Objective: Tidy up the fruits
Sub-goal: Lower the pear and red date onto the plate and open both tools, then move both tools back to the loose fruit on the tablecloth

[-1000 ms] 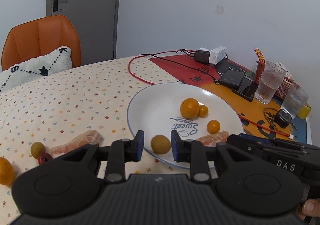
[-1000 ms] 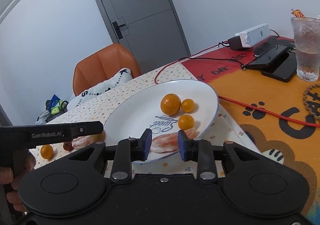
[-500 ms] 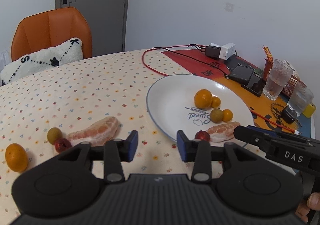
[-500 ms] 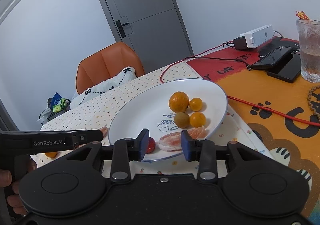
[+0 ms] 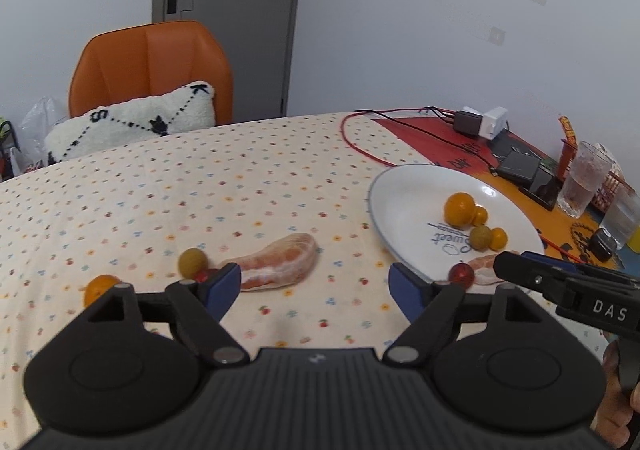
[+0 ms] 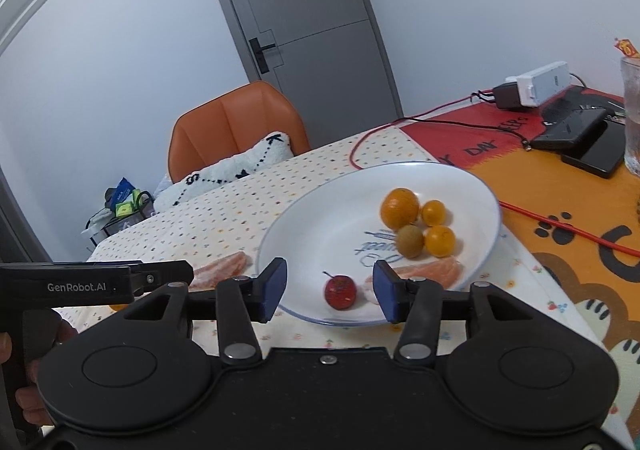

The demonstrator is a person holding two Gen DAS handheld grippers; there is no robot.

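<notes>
A white plate holds an orange, two small oranges, a green-brown fruit, a red fruit and a pomelo segment. On the dotted cloth lie another pomelo segment, a green-brown fruit, a red fruit and a small orange. My left gripper is open and empty, above the cloth near the loose segment. My right gripper is open and empty at the plate's near rim, around the red fruit.
An orange chair with a white cushion stands behind the table. A red cable, power strip, phones and water glasses crowd the table's right side.
My left gripper let the green-brown fruit go onto the plate, opened wide and swung left toward the loose fruits. My right gripper opened wider; a red fruit now lies on the plate.
</notes>
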